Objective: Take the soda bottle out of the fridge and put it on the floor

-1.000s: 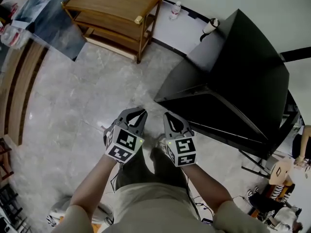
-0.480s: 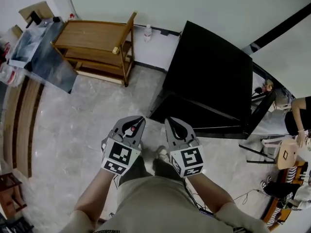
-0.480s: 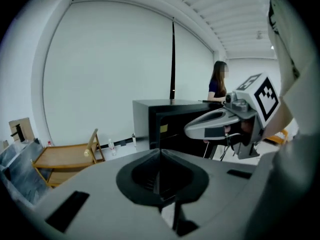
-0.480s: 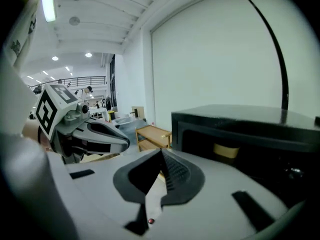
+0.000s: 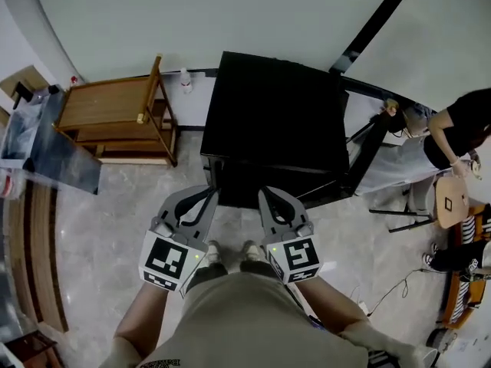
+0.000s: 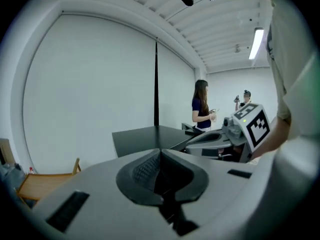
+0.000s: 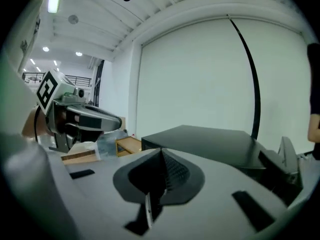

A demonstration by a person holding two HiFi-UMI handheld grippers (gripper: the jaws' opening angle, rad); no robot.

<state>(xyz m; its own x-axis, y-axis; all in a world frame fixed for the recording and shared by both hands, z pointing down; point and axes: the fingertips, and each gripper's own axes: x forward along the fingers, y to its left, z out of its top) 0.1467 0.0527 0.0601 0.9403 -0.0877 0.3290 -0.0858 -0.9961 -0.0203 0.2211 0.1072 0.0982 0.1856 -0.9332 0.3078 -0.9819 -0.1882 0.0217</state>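
Head view — before the black box-shaped fridge [image 5: 276,113], left gripper [image 5: 207,198] and right gripper [image 5: 267,196] are held fingers-together, empty — no soda bottle is gripped.

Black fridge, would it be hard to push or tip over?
Probably hard to push: the black fridge is about as big as the wooden shelf beside it, so likely heavy. It looks wide and boxy, so tipping seems unlikely. The polished floor might let it slide.

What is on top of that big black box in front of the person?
Nothing shows on the flat top of the black box. What is inside it cannot be seen from any view.
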